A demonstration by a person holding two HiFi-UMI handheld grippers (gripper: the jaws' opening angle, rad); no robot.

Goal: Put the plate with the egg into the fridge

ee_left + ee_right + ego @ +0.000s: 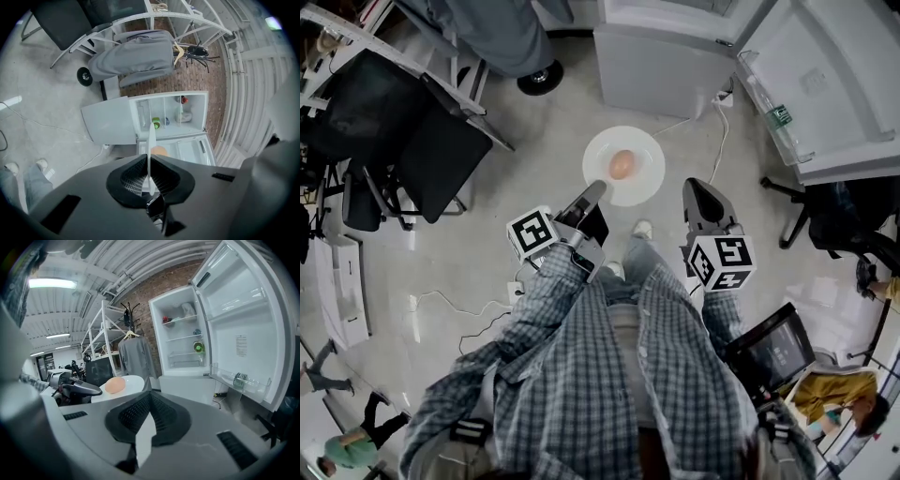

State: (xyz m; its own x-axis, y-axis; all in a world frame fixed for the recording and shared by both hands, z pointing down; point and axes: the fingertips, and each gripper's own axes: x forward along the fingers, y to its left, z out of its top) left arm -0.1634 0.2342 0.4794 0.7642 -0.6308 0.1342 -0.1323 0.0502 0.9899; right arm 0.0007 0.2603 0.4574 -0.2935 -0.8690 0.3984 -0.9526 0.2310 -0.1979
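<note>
Left claw point(591, 194) extended forward, clamped on plate point(649, 150) rim, egg point(622, 165) aboard; right claw point(697, 190) alongside, shut, empty.

Long-sleeved checked shirt point(581, 375) in blue-grey and white, blue jeans point(645, 261), light shoe point(642, 229), black buckled straps point(469, 431) at the shoulders, dark grey left tool point(592, 193) and right tool point(697, 187), ribbed black pads point(132, 177), each tool with a cube point(532, 232) of black-and-white square markers

Black chair point(441, 157), grey coat point(133, 56)
</note>
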